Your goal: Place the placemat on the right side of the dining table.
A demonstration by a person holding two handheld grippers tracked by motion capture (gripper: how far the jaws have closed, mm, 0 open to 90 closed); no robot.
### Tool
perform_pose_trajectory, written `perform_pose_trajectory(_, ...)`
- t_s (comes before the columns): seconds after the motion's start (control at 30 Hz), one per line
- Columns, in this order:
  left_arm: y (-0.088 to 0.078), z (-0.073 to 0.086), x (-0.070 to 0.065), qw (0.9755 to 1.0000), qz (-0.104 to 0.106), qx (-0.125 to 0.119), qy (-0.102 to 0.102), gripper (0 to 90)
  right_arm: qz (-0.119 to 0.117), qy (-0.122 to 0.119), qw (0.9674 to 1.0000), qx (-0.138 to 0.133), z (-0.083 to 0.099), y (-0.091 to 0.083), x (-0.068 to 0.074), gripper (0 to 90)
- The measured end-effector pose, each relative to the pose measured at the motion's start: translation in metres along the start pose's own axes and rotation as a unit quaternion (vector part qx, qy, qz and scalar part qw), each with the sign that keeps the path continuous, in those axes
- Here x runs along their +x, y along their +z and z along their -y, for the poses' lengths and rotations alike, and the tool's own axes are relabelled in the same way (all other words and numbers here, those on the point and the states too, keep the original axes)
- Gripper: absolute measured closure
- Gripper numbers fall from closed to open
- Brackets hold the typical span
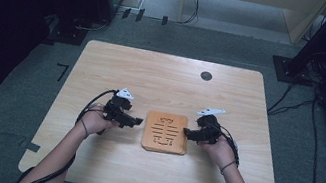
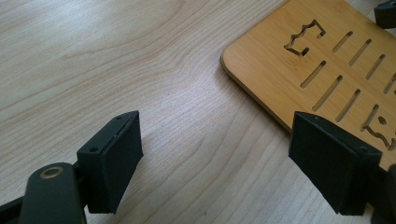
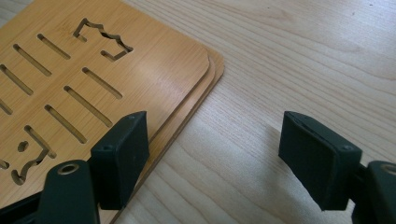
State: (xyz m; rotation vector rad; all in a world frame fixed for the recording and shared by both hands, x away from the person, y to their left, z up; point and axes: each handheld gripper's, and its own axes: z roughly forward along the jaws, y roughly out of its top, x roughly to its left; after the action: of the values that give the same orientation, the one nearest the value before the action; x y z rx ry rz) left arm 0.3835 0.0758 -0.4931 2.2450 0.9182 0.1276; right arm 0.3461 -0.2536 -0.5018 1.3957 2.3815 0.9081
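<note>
A square bamboo board (image 1: 166,133) with cut slots and fish-bone shapes lies flat at the middle of the table. In the right gripper view it reads as two stacked boards (image 3: 93,70), the lower one's edge peeking out. My left gripper (image 1: 136,121) sits just left of the board, jaws wide apart with nothing between them; its own view has the left gripper (image 2: 215,154) over bare wood, with the board's corner (image 2: 299,65) past the right jaw. My right gripper (image 1: 186,132) sits at the board's right edge. Here too the right gripper (image 3: 212,149) stands open, its left jaw over the board's corner.
The light wooden table (image 1: 167,82) has a small round grommet (image 1: 206,76) near its far edge. Black stands and cables ring the table on the grey floor. Bare tabletop lies beyond and in front of the board.
</note>
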Motion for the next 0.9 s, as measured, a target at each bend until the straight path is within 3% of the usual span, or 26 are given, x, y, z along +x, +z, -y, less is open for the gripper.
perform_pose_trajectory(0.5, -0.003, 0.001, -0.002, 0.9999, 0.006, -0.003, -0.014, 17.1, -0.005, -0.009, 1.0, 0.0, -0.005, 0.005, 0.008, 24.0)
perform_pose_trajectory(0.53, -0.005, 0.001, -0.002, 0.9999, 0.005, 0.0, -0.011, 24.5, -0.005, -0.009, 0.9999, -0.001, -0.005, 0.006, 0.009, 24.0)
perform_pose_trajectory(0.73, -0.006, 0.002, -0.005, 0.9999, 0.004, -0.004, -0.012, 26.2, -0.006, -0.015, 0.9999, -0.001, -0.008, 0.008, 0.012, 23.9)
perform_pose_trajectory(0.9, -0.007, 0.001, -0.007, 0.9998, 0.002, -0.009, -0.018, 35.3, -0.007, -0.017, 0.9998, -0.003, -0.01, 0.01, 0.014, 23.9)
